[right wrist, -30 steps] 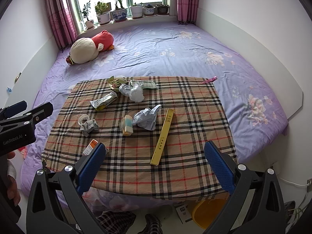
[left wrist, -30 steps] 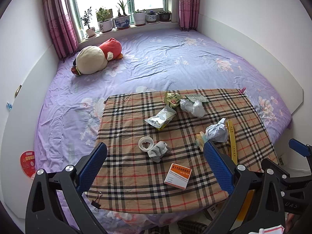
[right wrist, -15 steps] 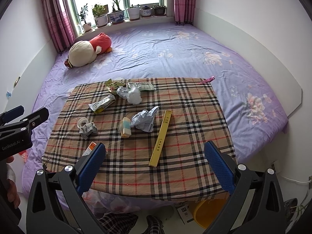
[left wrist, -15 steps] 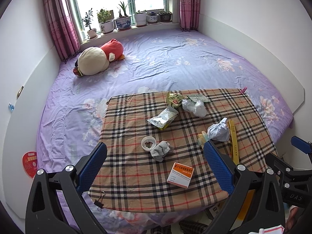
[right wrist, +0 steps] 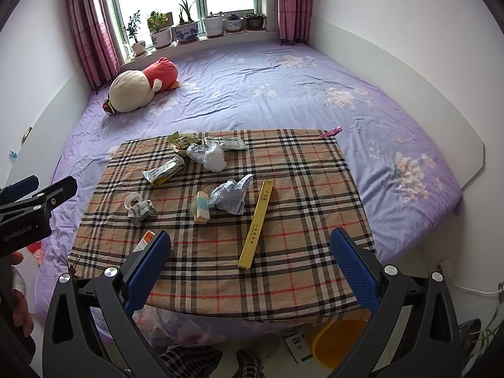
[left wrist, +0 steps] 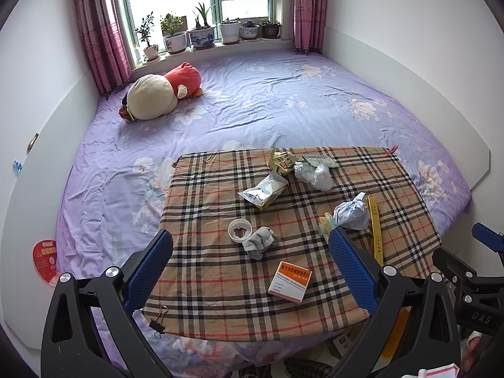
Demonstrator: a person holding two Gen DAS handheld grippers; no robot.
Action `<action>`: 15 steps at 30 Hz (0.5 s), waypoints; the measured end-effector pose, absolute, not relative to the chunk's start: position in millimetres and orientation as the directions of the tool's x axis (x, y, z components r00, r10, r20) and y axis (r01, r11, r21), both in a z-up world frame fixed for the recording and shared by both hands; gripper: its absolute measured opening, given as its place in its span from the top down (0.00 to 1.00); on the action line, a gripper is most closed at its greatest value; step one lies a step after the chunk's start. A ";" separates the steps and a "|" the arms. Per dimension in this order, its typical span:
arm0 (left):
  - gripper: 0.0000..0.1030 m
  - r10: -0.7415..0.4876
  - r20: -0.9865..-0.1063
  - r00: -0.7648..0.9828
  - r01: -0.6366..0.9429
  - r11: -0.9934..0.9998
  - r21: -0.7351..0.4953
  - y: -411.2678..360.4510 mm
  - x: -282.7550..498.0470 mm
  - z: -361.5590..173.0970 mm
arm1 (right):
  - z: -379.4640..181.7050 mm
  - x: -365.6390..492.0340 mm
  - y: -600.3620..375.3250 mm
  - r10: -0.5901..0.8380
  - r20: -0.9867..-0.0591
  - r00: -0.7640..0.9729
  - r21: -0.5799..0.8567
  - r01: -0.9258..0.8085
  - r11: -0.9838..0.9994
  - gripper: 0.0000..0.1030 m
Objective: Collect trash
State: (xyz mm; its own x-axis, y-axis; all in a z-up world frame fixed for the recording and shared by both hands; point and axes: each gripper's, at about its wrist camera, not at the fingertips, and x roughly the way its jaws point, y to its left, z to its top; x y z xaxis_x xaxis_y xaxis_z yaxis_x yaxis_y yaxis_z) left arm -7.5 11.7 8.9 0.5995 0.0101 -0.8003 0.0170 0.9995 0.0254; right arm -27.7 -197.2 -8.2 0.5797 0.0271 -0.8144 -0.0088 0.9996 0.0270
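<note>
Trash lies scattered on a plaid cloth (left wrist: 204, 195) (right wrist: 308, 195) spread over the bed. Nearest my left gripper (left wrist: 250, 249) is an orange-and-white medicine box (left wrist: 290, 281), with a grey crumpled tissue (left wrist: 260, 241) and a white tape ring (left wrist: 239, 229) beyond it. A crumpled white paper (right wrist: 231, 197), a long yellow box (right wrist: 256, 223) and a small pastel pack (right wrist: 201, 207) lie ahead of my right gripper (right wrist: 250, 250). Foil wrappers (right wrist: 163, 171) and a clear plastic bag (right wrist: 209, 156) sit farther back. Both grippers hover open over the cloth's near edge, holding nothing.
A yellow bin (right wrist: 338, 345) stands on the floor under the cloth's near edge. A plush toy (left wrist: 160, 93) lies on the purple sheet (left wrist: 283, 94) near the window, whose sill carries potted plants (left wrist: 201, 33). White walls flank the bed. A person's plaid-trousered legs (right wrist: 201, 362) show below.
Both grippers have pulled back and lifted slightly, so the cloth and trash sit a little lower and farther in each view. Nothing on the cloth has moved.
</note>
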 end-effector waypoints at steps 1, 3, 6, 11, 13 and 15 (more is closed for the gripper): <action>0.05 0.010 -0.800 0.599 0.017 1.000 0.025 11.5 -7.7 9.1 | -7.9 -28.0 -196.5 0.027 -0.814 0.580 0.026 -0.010 1.000 0.03; 0.05 0.008 -0.800 0.599 0.018 1.000 0.024 11.9 -8.4 9.2 | -7.7 -28.8 -195.5 0.026 -0.813 0.581 0.024 -0.011 1.000 0.03; 0.05 0.008 -0.799 0.601 0.019 1.000 0.024 11.3 -8.8 9.4 | -7.3 -29.9 -194.1 0.026 -0.812 0.583 0.024 -0.012 1.000 0.03; 0.05 0.006 -0.799 0.601 0.019 1.000 0.023 10.6 -9.4 9.3 | -7.1 -30.7 -193.7 0.025 -0.811 0.585 0.023 -0.010 1.000 0.03; 0.05 0.010 -0.798 0.603 0.021 0.999 0.028 9.8 -9.6 9.6 | -6.4 -30.7 -193.6 0.026 -0.810 0.586 0.025 -0.010 1.000 0.03; 0.05 0.009 -0.798 0.603 0.021 0.999 0.028 9.2 -8.8 10.2 | -6.5 -30.4 -193.8 0.026 -0.810 0.586 0.026 -0.009 1.000 0.03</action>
